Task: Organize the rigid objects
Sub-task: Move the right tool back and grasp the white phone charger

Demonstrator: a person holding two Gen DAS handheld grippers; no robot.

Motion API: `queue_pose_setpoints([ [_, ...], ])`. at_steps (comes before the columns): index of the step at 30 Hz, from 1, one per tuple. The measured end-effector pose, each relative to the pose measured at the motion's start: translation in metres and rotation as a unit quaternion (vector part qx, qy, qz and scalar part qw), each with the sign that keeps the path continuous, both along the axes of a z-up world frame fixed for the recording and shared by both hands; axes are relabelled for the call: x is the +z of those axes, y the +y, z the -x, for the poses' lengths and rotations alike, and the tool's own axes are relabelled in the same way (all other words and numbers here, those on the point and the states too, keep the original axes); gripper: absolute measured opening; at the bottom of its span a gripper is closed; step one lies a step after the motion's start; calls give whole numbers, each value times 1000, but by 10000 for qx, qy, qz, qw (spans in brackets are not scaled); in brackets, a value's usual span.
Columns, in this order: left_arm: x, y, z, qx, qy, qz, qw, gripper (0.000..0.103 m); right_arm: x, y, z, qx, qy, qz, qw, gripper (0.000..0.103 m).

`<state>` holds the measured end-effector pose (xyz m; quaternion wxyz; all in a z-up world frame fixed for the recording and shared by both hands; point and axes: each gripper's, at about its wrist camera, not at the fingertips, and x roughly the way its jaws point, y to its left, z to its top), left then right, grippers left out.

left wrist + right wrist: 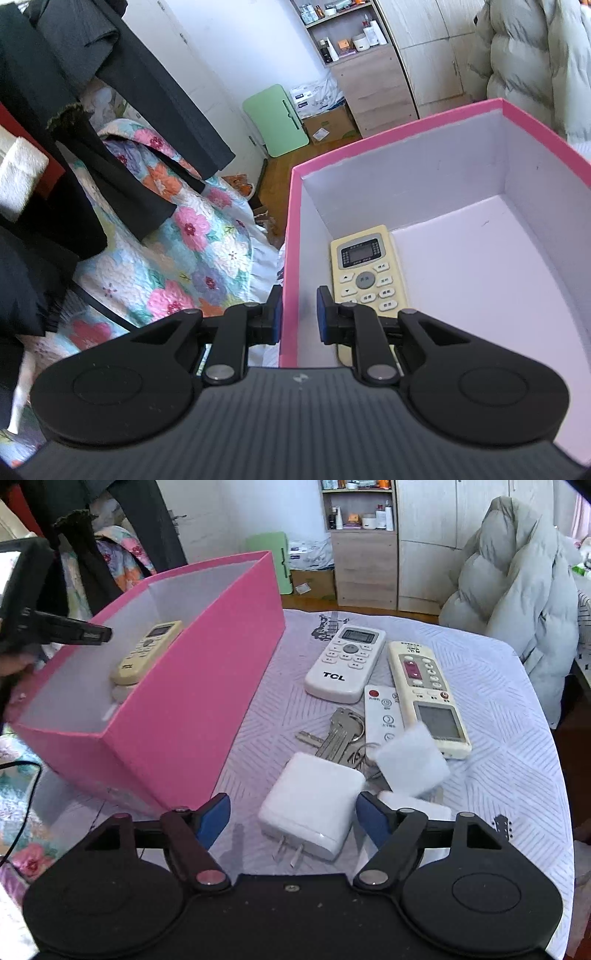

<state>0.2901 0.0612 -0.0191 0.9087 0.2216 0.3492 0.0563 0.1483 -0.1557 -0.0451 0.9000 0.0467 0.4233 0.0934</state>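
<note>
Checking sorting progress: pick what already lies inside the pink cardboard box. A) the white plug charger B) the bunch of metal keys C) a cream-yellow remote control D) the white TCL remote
C: the cream-yellow remote control lies on the floor of the pink cardboard box; the other three sit outside on the tablecloth.

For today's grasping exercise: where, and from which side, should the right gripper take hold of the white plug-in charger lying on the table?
Grip the white charger across its two flat side faces, coming down from above with the open right gripper. It lies flat with its prongs toward the camera, and the block's rounded body probably fits between the fingers.
</note>
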Motion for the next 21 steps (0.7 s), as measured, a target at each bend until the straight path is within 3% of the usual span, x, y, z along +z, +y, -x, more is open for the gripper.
queue_pose_setpoints([
  [6, 1, 3, 1, -68, -8, 176, 9998, 16, -15, 16, -3, -116, -96, 482, 9987, 80],
  [9, 3, 8, 1, -87, -10, 340, 9994, 17, -15, 11, -1, -295, -271, 414, 9983, 61],
  [18, 3, 10, 0, -25, 10, 426, 9991, 17, -11, 3, 2, -123, -285, -21, 9995, 61],
  [21, 2, 11, -2, 2, 58, 459, 9989, 17, -15, 8, 1, -87, -194, 42, 9998, 61],
])
